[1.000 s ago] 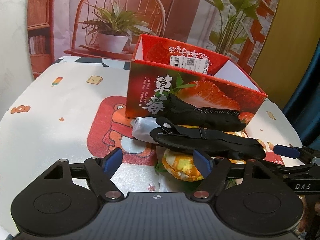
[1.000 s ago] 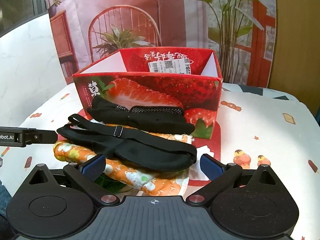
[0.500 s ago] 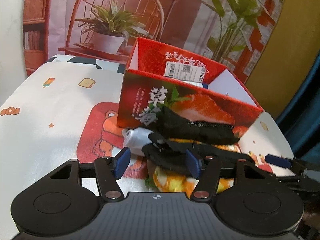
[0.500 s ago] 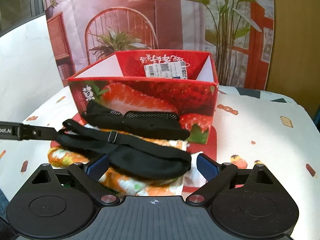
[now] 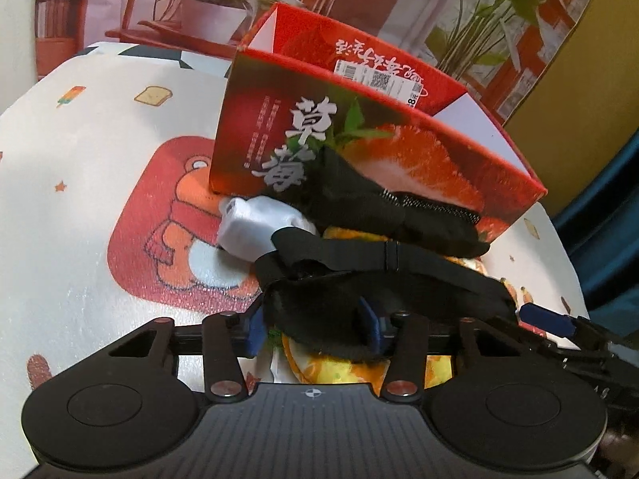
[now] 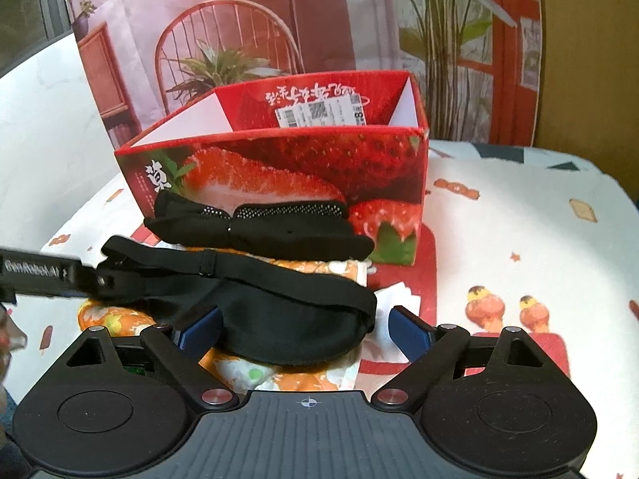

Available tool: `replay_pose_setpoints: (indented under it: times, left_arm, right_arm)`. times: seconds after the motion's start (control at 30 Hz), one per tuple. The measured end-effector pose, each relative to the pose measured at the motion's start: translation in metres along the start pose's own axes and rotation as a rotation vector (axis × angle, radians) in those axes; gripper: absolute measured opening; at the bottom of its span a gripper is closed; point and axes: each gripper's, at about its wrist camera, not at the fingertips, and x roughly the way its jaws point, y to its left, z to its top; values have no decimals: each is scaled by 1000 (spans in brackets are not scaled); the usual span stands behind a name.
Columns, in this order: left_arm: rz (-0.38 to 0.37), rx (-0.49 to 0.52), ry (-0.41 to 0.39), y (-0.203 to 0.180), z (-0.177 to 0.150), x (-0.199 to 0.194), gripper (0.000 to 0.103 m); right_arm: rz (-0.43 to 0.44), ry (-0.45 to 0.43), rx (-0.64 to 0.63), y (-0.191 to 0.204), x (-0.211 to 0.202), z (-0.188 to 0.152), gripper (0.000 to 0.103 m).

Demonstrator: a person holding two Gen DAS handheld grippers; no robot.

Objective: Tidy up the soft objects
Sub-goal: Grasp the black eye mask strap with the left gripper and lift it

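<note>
The black eye mask (image 5: 319,311) lies on top of the pile of soft things on my worktop (image 5: 80,199), just in front of the red strawberry box (image 5: 359,151), with its strap running across it and an orange printed cloth (image 6: 279,375) beneath. My left gripper (image 5: 315,325) pinches the mask's near left end between its blue pads, while my right gripper (image 6: 305,325) is spread wide with its fingers on either side of the mask's right end. A second black mesh-edged piece (image 6: 259,227) lies against the box's near wall, and a white bundle (image 5: 259,231) lies at the pile's left edge.
</note>
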Motion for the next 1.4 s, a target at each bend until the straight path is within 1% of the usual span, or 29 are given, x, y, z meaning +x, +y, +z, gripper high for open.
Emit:
replay_pose_setpoints:
  times: [0.17,0.2,0.27,0.43,0.5,0.6,0.67,0.7,0.73,0.77,0.8,0.93,1.03,1.1,1.17,1.2,1.33,1.4]
  left_arm:
    - [5,27,-10,0,-5,0,47]
    - [6,33,-11,-1,-5,1,47]
    - [7,40,-12,0,-6,2,47]
    - [8,39,-9,1,-9,3,47]
    - [12,46,-10,0,-9,2,47]
    - [17,55,-11,-1,-9,3,47]
    - [19,55,-12,-2,-9,3,47]
    - [17,55,-12,-2,-10,3,47]
    - [17,56,-12,-2,-10,3,46]
    - [17,57,-12,-2,-10,3,46]
    - [16,58,-13,-2,-10,2,46]
    - [2,45,-9,2,-8,1,45]
    - [-13,18,-5,9,-5,-1,39]
    - [-24,9,1,13,-3,-2,31]
    - [-36,10,-1,16,1,-5,26]
    - [-42,14,-3,16,2,-7,24]
    - [-56,46,-15,14,9,-13,19]
    - [-60,66,-31,10,11,-18,14]
  right_arm:
    - [39,7,45,-6,6,0,88]
    - [46,7,47,-6,6,0,87]
    - [60,7,50,-6,7,2,82]
    - [71,-8,67,-5,6,7,79]
    - [72,-30,72,-4,2,9,76]
    - [77,-59,77,-3,-5,12,70]
    - [92,-70,91,-3,-7,14,62]
    - [108,-70,98,-4,-7,15,60]
    - [123,-64,102,-4,-6,17,56]
    - [150,-49,105,-5,-3,18,47]
    - [160,-32,108,-5,1,19,45]
    - [85,-16,86,-4,13,22,45]
    - [68,-12,131,-15,18,26,45]
    - [86,-20,168,-24,19,28,41]
    - [99,-11,181,-30,21,30,23]
    - [99,-5,173,-31,22,31,21]
    - [96,4,125,-31,20,34,17]
    - [101,6,110,-30,18,36,16]
